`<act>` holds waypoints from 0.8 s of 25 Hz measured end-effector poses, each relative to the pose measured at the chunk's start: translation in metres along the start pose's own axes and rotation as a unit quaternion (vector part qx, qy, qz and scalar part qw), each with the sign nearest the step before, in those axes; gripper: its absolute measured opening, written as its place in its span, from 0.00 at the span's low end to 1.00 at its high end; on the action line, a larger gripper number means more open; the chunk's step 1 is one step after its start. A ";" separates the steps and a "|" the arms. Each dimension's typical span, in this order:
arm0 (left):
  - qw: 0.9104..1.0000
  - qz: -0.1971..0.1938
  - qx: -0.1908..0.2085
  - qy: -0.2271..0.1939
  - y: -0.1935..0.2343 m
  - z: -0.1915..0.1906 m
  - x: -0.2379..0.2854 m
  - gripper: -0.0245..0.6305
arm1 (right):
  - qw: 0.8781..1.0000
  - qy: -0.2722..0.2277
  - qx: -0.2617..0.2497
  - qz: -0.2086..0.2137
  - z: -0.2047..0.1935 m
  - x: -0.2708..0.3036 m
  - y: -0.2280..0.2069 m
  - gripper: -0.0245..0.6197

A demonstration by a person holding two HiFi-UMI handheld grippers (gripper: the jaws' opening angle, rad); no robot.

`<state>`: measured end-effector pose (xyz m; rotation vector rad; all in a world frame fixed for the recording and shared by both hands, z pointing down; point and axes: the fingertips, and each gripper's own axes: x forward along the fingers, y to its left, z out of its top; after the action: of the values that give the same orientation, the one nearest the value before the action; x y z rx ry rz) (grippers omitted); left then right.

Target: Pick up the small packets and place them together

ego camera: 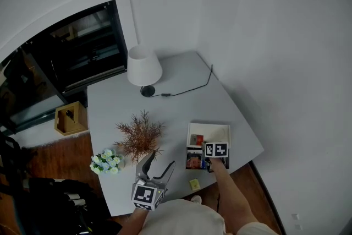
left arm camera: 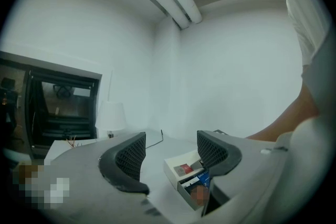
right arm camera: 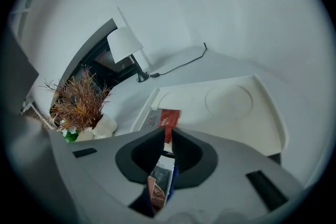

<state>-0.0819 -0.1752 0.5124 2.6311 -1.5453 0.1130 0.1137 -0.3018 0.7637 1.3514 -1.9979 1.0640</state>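
Observation:
A white tray [ego camera: 218, 130] sits on the grey table [ego camera: 165, 107] near its front right corner, with a red packet [ego camera: 198, 140] at the tray's near left. Against the tray's near side, a dark box [ego camera: 193, 160] holds several packets. My right gripper [ego camera: 206, 146] hovers over them. In the right gripper view its jaws [right arm camera: 168, 132] stand a narrow slit apart, and the red packet [right arm camera: 163, 117] lies flat just beyond the tips. A yellow packet [ego camera: 194, 185] lies alone near the front edge. My left gripper [ego camera: 159, 165] is open, holds nothing, and hangs over the front edge.
A white lamp [ego camera: 144, 67] with a black cable stands at the back of the table. A dried brown plant [ego camera: 140, 137] and a pot of pale flowers [ego camera: 106, 162] stand at the left front. A wooden box [ego camera: 70, 118] sits on the floor, left.

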 end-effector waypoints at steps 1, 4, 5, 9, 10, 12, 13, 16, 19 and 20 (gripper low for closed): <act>1.000 -0.002 0.003 0.002 -0.001 0.000 0.000 0.49 | 1.000 -0.017 -0.005 -0.002 0.005 -0.004 0.001 0.12; 1.000 -0.009 -0.003 -0.004 -0.004 0.000 0.002 0.49 | 0.995 -0.091 -0.038 -0.009 0.029 -0.031 0.008 0.13; 1.000 -0.011 -0.004 -0.006 -0.005 0.001 0.003 0.49 | 0.991 -0.121 -0.051 -0.010 0.038 -0.044 0.012 0.13; 1.000 -0.014 -0.005 -0.009 -0.003 0.002 0.007 0.49 | 0.970 -0.227 -0.085 -0.018 0.061 -0.106 0.024 0.13; 1.000 -0.014 -0.007 -0.010 -0.003 0.002 0.007 0.49 | 0.964 -0.249 -0.091 -0.022 0.063 -0.122 0.026 0.13; 1.000 -0.016 -0.010 -0.012 -0.004 0.002 0.009 0.49 | 0.953 -0.285 -0.102 -0.029 0.064 -0.153 0.029 0.13; 1.000 -0.018 -0.011 -0.013 -0.004 0.003 0.010 0.49 | 0.948 -0.298 -0.107 -0.030 0.063 -0.166 0.031 0.19; 1.000 -0.023 -0.008 -0.015 -0.008 0.005 0.011 0.49 | 0.935 -0.325 -0.133 -0.051 0.054 -0.202 0.037 0.72; 0.999 -0.024 0.004 -0.023 -0.011 0.011 0.009 0.50 | 0.912 -0.365 -0.168 -0.086 0.043 -0.241 0.045 0.71; 0.999 -0.022 0.012 -0.030 -0.011 0.015 0.007 0.50 | 0.904 -0.380 -0.173 -0.093 0.040 -0.252 0.049 0.72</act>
<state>-0.0682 -0.1778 0.4982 2.7091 -1.5125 0.0498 0.1660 -0.1899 0.5348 1.8723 -2.3474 0.0447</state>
